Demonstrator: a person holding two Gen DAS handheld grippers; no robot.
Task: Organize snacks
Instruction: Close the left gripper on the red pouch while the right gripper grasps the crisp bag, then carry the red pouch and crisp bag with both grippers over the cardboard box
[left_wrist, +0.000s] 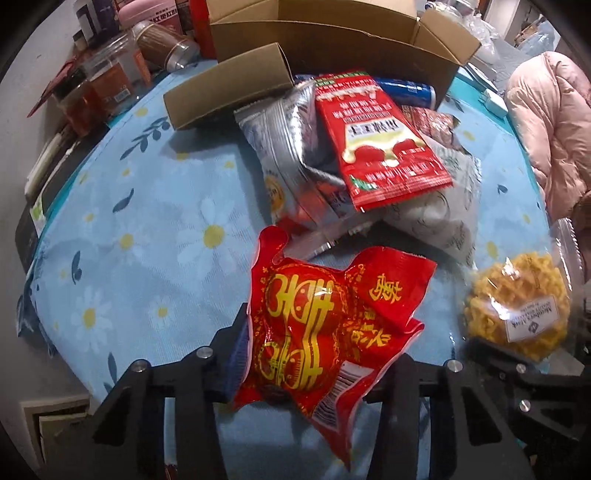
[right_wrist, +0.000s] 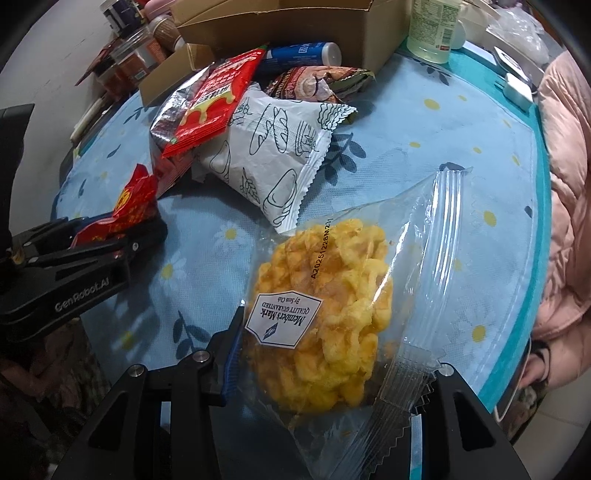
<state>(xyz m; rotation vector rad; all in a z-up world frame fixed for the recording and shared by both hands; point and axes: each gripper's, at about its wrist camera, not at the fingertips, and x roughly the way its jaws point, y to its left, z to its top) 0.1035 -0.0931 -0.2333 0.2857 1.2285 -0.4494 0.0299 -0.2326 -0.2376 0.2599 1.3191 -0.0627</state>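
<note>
My left gripper (left_wrist: 317, 354) is shut on a red snack packet with gold lettering (left_wrist: 314, 325), held above the blue flowered tablecloth (left_wrist: 155, 229). My right gripper (right_wrist: 328, 365) is shut on a clear bag of yellow puffed snack (right_wrist: 332, 314) with a white label. That bag also shows at the right of the left wrist view (left_wrist: 517, 314). The left gripper with the red packet (right_wrist: 133, 199) shows at the left of the right wrist view. A pile of snacks lies further back: a red tomato packet (left_wrist: 376, 140), a silver bag (left_wrist: 284, 147), a white bread bag (right_wrist: 277, 147). An open cardboard box (left_wrist: 332, 40) stands behind the pile.
Jars and bottles (left_wrist: 110, 77) crowd the back left. A blue can (right_wrist: 299, 53) and a brown packet (right_wrist: 314, 81) lie by the box. A green bottle (right_wrist: 432, 29) stands back right. A pink padded jacket (right_wrist: 569, 184) borders the table's right edge.
</note>
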